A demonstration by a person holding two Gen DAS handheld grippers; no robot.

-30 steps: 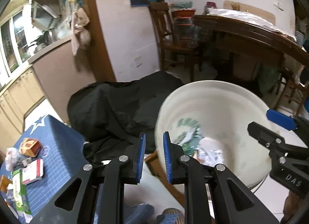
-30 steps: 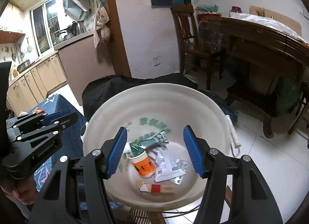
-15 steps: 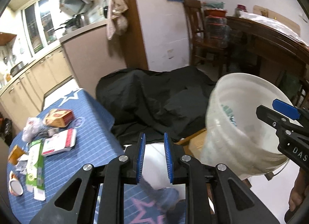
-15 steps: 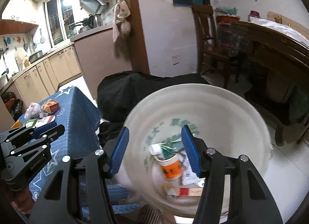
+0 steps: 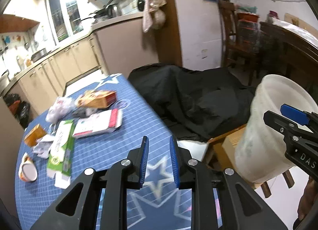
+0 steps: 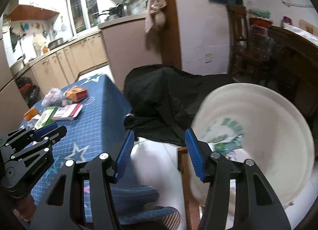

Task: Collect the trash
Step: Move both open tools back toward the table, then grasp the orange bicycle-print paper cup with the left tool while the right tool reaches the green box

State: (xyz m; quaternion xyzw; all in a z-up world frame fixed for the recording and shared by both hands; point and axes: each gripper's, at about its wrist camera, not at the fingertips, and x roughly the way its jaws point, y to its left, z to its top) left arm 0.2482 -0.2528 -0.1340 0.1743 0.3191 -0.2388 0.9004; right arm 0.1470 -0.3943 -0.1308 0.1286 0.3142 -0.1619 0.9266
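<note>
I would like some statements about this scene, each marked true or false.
1. Both grippers hold nothing. True: the left gripper and the right gripper have empty jaws.
2. The bucket is empty. False: blurred wrappers lie at its bottom.
3. Trash is left on the blue tablecloth. True: a green box, a red and white box and a cup lie there.
4. The cup stands upright. False: it lies on its side.
5. The black cloth covers the table. False: it lies beside the table.
</note>
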